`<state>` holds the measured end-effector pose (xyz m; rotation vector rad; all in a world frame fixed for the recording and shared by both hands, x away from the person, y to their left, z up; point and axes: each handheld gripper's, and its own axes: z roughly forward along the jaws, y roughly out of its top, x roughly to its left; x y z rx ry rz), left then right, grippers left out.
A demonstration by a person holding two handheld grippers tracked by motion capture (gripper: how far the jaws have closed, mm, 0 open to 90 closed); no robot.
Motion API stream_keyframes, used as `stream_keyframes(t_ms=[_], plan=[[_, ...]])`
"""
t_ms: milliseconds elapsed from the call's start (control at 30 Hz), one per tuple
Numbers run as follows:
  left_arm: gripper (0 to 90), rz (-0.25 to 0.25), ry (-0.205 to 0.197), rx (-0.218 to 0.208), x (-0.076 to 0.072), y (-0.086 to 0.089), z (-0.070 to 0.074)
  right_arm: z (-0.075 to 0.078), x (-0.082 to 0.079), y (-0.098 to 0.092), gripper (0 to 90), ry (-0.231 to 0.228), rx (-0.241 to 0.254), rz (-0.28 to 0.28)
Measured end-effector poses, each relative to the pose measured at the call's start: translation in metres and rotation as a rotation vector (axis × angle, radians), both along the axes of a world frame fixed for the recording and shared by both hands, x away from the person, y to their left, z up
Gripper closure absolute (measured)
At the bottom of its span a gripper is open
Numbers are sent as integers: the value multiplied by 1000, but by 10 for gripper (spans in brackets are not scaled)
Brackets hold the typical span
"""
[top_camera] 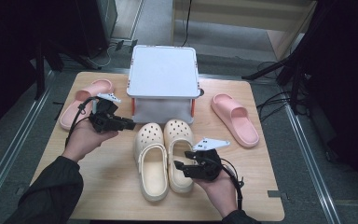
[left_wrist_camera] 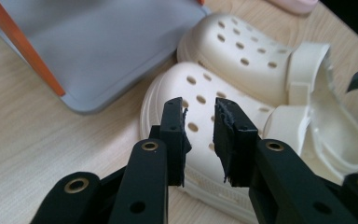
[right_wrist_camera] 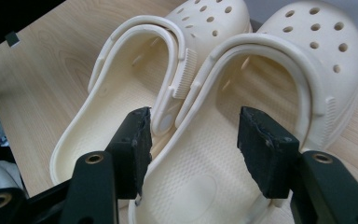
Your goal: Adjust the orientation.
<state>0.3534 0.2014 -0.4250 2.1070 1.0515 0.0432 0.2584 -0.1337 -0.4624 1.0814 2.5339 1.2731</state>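
Two cream clogs lie side by side mid-table, toes toward a small white stand: the left clog (top_camera: 150, 161) and the right clog (top_camera: 179, 140). My left gripper (top_camera: 130, 125) hovers at the left clog's toe. In the left gripper view its jaws (left_wrist_camera: 199, 121) stand a little apart over the perforated toe (left_wrist_camera: 191, 79), with nothing between the pads. My right gripper (top_camera: 179, 167) sits over the right clog's heel. In the right gripper view it (right_wrist_camera: 193, 135) stands open above that clog's footbed (right_wrist_camera: 223, 140), the left clog (right_wrist_camera: 116, 93) beside it.
A white-topped stand with orange legs (top_camera: 164, 70) stands at the table's back middle. One pink slide (top_camera: 81, 100) lies at back left, another (top_camera: 235, 119) at right. The wooden table's edge (top_camera: 270, 205) runs close to my right hand.
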Motion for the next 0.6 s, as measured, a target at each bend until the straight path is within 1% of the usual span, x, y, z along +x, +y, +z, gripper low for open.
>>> stream_keyframes(t_ms=[100,167,267,300,400,467,533,600], plan=[[749,-4,-12,2,4,-2,10,-3,1,5,449,0,-16,11],[762,-9,-32,12,6,-3,18,-5,2,8,447,6,-21,14],[775,-12,-55,1,10,-5,35,-8,4,13,421,16,-17,7],[776,-13,-67,8,12,-5,40,-9,4,15,399,22,-16,2],[779,3,-86,12,17,-7,55,-11,5,18,396,20,-17,-2],[779,4,-95,14,22,-9,64,-12,5,20,376,17,-20,-14],[779,19,-98,23,29,-11,70,-13,7,22,354,19,-14,-27],[777,26,-100,8,34,-15,73,-15,8,25,345,32,-11,-36]])
